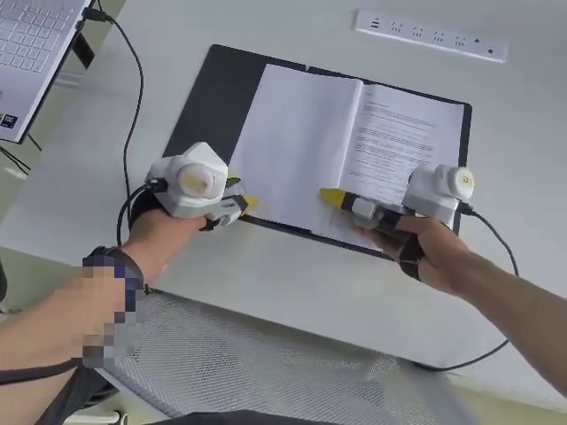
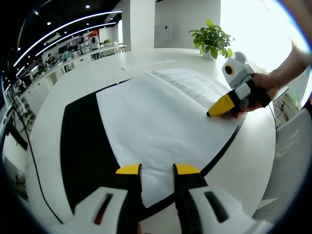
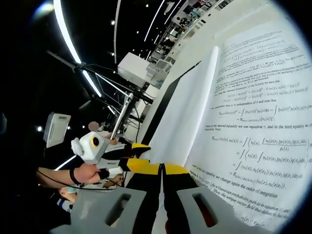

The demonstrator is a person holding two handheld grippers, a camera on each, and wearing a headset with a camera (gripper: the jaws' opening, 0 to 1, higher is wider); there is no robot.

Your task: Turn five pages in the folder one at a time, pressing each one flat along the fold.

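Observation:
A black folder (image 1: 208, 97) lies open on the white table. A blank turned page (image 1: 292, 142) covers its left half and a printed page (image 1: 403, 133) its right. My left gripper (image 1: 244, 202) is at the blank page's near left corner; in the left gripper view (image 2: 157, 169) its jaws stand open a little above the page (image 2: 161, 126). My right gripper (image 1: 330, 196) is shut, with its yellow tips resting on the paper at the bottom of the fold. In the right gripper view (image 3: 161, 168) its jaws are pressed together beside the printed text (image 3: 253, 112).
A laptop (image 1: 31, 44) sits at the far left with a black cable (image 1: 133, 97) running past the folder. At the back right lies a white power strip (image 1: 431, 35). A mesh chair (image 1: 266, 363) is below the table edge.

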